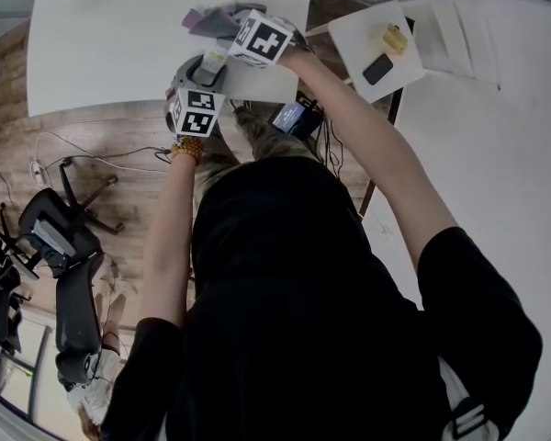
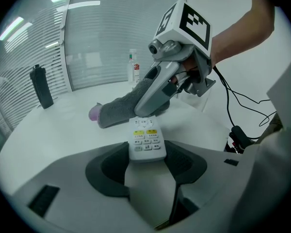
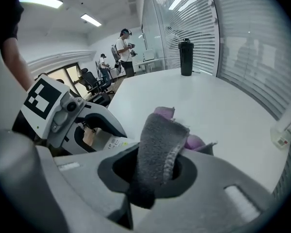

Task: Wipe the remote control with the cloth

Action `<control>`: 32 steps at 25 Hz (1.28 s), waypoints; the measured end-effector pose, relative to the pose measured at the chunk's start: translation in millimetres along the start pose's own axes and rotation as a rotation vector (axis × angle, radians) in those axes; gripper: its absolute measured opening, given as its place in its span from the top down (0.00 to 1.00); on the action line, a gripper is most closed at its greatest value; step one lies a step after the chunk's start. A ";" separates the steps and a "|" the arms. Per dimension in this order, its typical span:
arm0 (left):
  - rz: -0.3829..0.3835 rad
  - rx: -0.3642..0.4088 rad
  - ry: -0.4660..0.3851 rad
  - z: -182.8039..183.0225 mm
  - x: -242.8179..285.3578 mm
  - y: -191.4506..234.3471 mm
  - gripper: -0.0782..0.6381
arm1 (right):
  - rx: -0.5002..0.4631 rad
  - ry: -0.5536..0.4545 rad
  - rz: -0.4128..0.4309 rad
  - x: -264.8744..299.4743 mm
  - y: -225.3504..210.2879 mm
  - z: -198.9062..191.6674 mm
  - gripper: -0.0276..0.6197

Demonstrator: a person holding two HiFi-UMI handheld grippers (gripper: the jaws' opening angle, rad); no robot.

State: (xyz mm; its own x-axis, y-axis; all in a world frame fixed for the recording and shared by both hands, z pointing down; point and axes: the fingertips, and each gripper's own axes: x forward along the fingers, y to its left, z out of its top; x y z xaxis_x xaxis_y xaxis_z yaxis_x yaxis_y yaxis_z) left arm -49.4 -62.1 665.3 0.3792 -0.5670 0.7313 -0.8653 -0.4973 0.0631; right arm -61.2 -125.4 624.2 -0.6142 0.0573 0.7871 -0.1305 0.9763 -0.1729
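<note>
Two claws, two grips. Your left gripper (image 2: 146, 155) has its dark, textured pads closed on the near end of the remote control (image 2: 146, 139). It is a slim white plastic slab with two yellow keys and rows of small pale buttons, jutting forward out of the jaws. Your right gripper (image 3: 153, 176) is clamped on the cloth (image 3: 159, 142), a thick grey terry fold with a fuzzy nap and a purple patch at its far side.

The left gripper view shows what the right one does not: the cloth droops from the right jaws at the remote's far end. It seems to touch the remote there, though the grey jaw covers the spot. The right gripper view instead gives the left gripper side-on, with the remote's edge poking from it.

Both hover over one smooth white table (image 2: 43, 140). On it stand one tall black bottle (image 3: 185, 57) and one clear bottle with a red label (image 2: 133, 68), well apart from the grippers. Only the head view shows one small white side table (image 1: 354, 30) and a few black office chairs (image 1: 60, 246) on the wood floor. Two people (image 3: 122, 45) stand far back.
</note>
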 end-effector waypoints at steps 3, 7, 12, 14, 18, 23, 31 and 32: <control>-0.002 0.003 0.000 0.9 0.1 -0.6 0.56 | -0.008 0.000 -0.002 -1.7 5.1 -0.8 0.86; -0.003 0.005 0.000 1.5 1.0 -1.4 0.56 | 0.001 0.009 -0.013 -2.6 6.4 -2.6 0.86; -0.004 0.002 0.002 1.1 1.1 -1.4 0.56 | -0.004 0.015 0.042 -2.0 20.6 0.9 0.86; -0.004 0.004 0.002 1.0 1.5 -0.6 0.56 | -0.002 0.031 0.043 0.2 21.2 -0.9 0.86; -0.005 0.004 0.001 0.0 -0.1 -1.6 0.56 | 0.032 0.057 0.069 1.0 24.6 -2.0 0.86; -0.009 0.003 0.005 0.5 -0.4 -0.4 0.56 | 0.007 0.087 0.109 4.0 38.3 0.5 0.86; -0.004 0.005 0.000 2.1 -4.0 1.3 0.56 | 0.023 0.083 0.212 4.1 59.6 4.7 0.86; -0.004 0.005 0.000 2.1 -4.0 1.4 0.56 | 0.026 0.077 0.220 4.4 61.5 5.3 0.86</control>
State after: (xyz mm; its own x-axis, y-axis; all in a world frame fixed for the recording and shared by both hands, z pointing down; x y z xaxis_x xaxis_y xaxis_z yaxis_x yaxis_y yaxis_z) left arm -51.4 -61.9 661.0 0.3831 -0.5649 0.7309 -0.8620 -0.5029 0.0632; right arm -76.1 -66.2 613.9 -0.5688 0.2851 0.7715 -0.0207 0.9327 -0.3599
